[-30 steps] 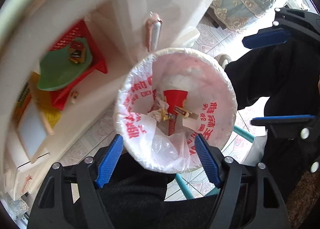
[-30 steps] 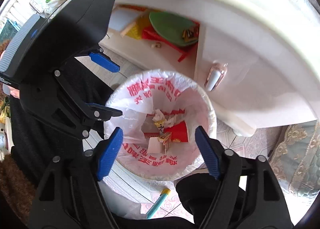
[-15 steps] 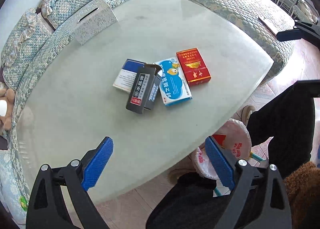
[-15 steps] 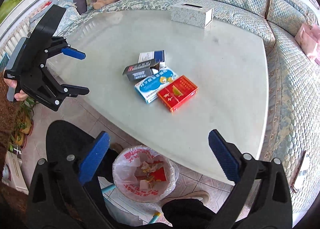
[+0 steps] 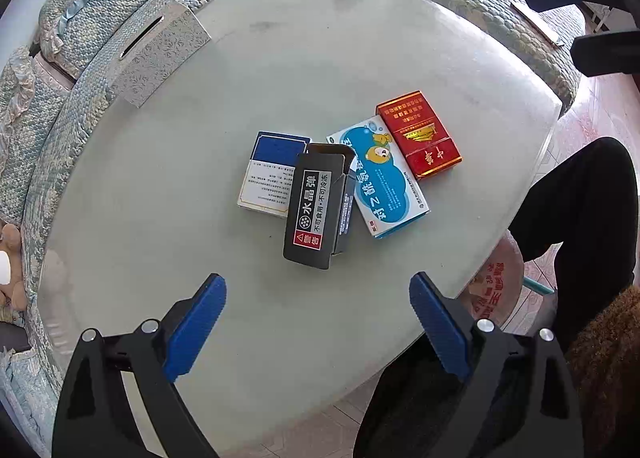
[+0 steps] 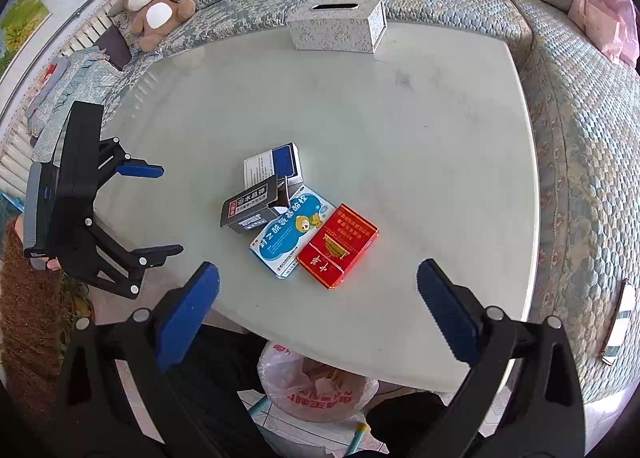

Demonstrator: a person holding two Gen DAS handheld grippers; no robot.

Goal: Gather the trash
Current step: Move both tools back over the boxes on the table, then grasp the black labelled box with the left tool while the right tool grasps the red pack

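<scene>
Several empty boxes lie bunched mid-table: a black box [image 5: 310, 214] [image 6: 250, 210] with its flap open, a blue-and-white box [image 5: 272, 174] [image 6: 276, 166] partly under it, a light-blue cartoon box [image 5: 378, 178] [image 6: 290, 236], and a red cigarette pack [image 5: 418, 134] [image 6: 338, 246]. My left gripper [image 5: 318, 314] is open and empty, above the near table edge, short of the black box; it also shows in the right wrist view [image 6: 154, 210]. My right gripper [image 6: 318, 298] is open and empty, near the red pack. The bin with a red-printed bag [image 6: 316, 390] [image 5: 496, 286] stands on the floor under the table edge.
A patterned tissue box [image 6: 338, 24] [image 5: 158, 54] stands at the table's far edge. A blue-green sofa [image 6: 580, 138] wraps around the table, with a teddy bear [image 6: 150, 6] and a pink bag [image 6: 604, 18] on it. The person's dark-trousered leg [image 5: 576, 194] is beside the bin.
Both grippers rose from over the bin's opening to above the tabletop. In the last half second they moved closer to the boxes. Both stayed open and empty.
</scene>
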